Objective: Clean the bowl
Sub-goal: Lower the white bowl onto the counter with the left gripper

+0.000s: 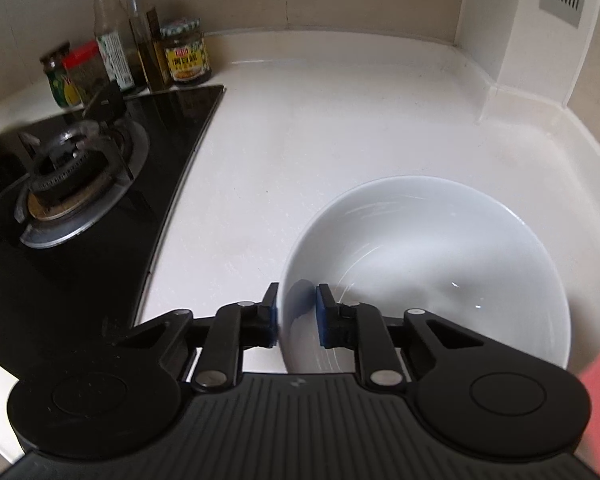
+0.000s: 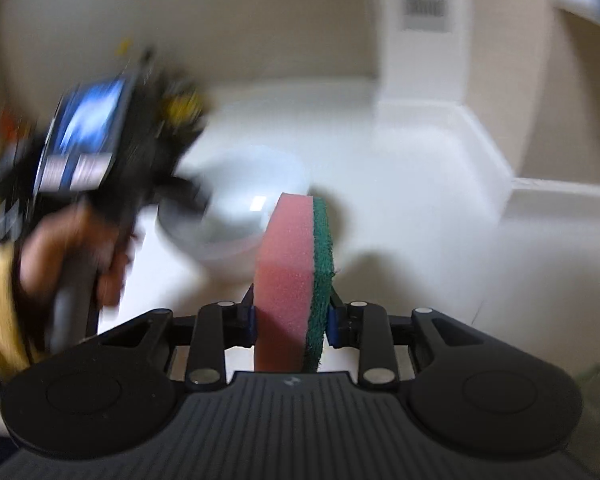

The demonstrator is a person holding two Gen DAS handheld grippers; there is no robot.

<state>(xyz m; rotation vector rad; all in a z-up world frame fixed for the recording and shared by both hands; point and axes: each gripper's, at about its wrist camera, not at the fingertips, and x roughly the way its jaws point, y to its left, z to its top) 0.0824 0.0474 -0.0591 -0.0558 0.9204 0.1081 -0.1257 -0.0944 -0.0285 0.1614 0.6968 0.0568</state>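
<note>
The left gripper (image 1: 296,316) straddles the near rim of the white bowl (image 1: 440,264) — one blue pad outside the wall, the other inside it. The outer pad sits against the wall, while a sliver of white shows between the inner pad and the wall, so a firm pinch cannot be confirmed. The bowl sits upright on the pale countertop (image 1: 300,128), ahead and to the right of this gripper, its inside wet and glossy. To the gripper's left lies the black glass hob (image 1: 100,240) with its gas burner (image 1: 72,184), and beyond that a cluster of jars and bottles (image 1: 140,60) against the wall. The right gripper (image 2: 292,320) is clamped on a sponge (image 2: 288,276) standing on edge between its pads — pink foam to the left, green scouring layer to the right. Ahead and left of it the bowl (image 2: 240,216) appears blurred, with the person's hand (image 2: 60,256) on the other gripper's handle.
</note>
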